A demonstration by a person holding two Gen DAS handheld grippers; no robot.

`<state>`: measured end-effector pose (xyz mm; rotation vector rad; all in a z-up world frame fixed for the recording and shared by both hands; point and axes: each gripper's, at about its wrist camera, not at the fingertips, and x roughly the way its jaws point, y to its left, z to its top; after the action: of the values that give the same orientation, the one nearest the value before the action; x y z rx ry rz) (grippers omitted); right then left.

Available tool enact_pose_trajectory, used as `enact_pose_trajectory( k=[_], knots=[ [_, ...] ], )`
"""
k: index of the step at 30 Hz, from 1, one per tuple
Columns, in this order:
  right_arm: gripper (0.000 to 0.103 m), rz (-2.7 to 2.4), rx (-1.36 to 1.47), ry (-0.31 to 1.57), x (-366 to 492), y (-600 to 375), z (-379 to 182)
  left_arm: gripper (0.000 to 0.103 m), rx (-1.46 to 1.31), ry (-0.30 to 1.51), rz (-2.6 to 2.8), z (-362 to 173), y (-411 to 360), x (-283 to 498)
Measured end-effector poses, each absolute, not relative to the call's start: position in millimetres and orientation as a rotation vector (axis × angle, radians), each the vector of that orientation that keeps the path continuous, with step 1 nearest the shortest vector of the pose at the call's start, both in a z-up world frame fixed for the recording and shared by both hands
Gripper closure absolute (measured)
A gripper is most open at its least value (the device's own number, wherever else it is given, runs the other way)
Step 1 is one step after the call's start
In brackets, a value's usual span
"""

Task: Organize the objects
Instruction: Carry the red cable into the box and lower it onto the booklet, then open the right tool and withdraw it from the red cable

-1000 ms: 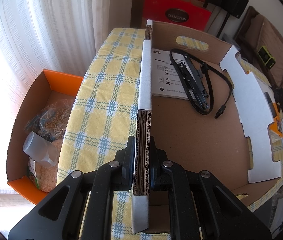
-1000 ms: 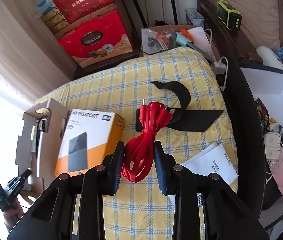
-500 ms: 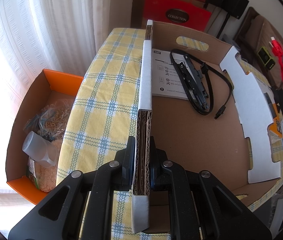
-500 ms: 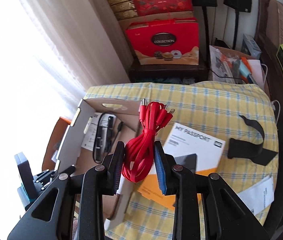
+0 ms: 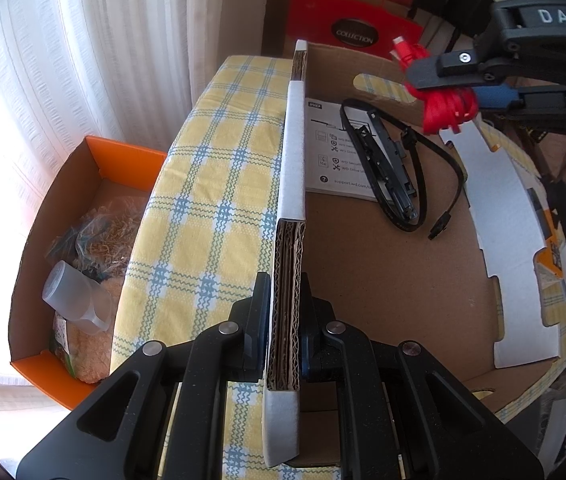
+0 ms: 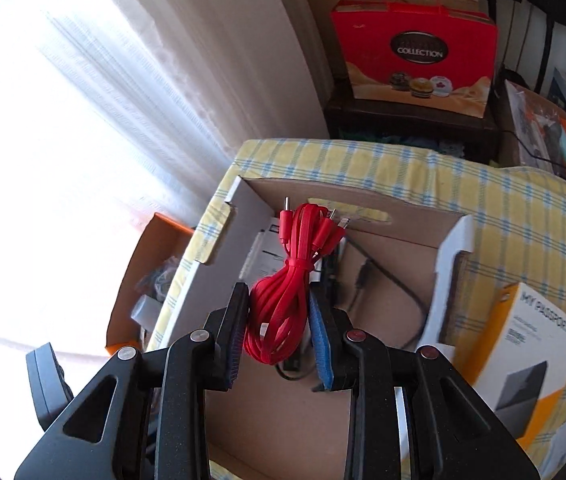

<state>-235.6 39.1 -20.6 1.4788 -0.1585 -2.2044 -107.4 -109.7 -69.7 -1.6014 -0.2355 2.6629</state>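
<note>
Red cable bundle (image 6: pixel 283 300), flat strands tied at the waist with small plugs fanning from its far end, sits pinched between the right gripper (image 6: pixel 279 328) fingers, hanging over the open cardboard box (image 6: pixel 399 216). Only the left wrist view shows the box floor clearly: a black cable (image 5: pixel 399 168) lying on a white leaflet (image 5: pixel 331 152) ahead of the fingers. The left gripper (image 5: pixel 285 320) clamps the box's corrugated side wall (image 5: pixel 287 264). Right of the right fingers lies an orange-and-white drive box (image 6: pixel 523 356).
</note>
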Motion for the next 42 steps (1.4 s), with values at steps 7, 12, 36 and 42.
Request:
enact_pose_trajectory(
  k=[7,12,36,42],
  knots=[
    [0.077,-2.137,1.515,-0.219,-245,16,-47,0.092,-1.603,-0.239,2.661,-70,-110,-108],
    [0.078,-2.138,1.513,-0.244,-249,12,-56,0.092,-1.602,-0.243,2.663,-71,-110,-108],
    [0.066,-2.201,1.519,-0.557,-257,26,-74,0.092,-1.601,-0.244,2.659,-72,-111,-107],
    [0.066,-2.206,1.486,-0.434,-249,24,-57,0.092,-1.599,-0.247,2.658,-72,-112,-108]
  ],
)
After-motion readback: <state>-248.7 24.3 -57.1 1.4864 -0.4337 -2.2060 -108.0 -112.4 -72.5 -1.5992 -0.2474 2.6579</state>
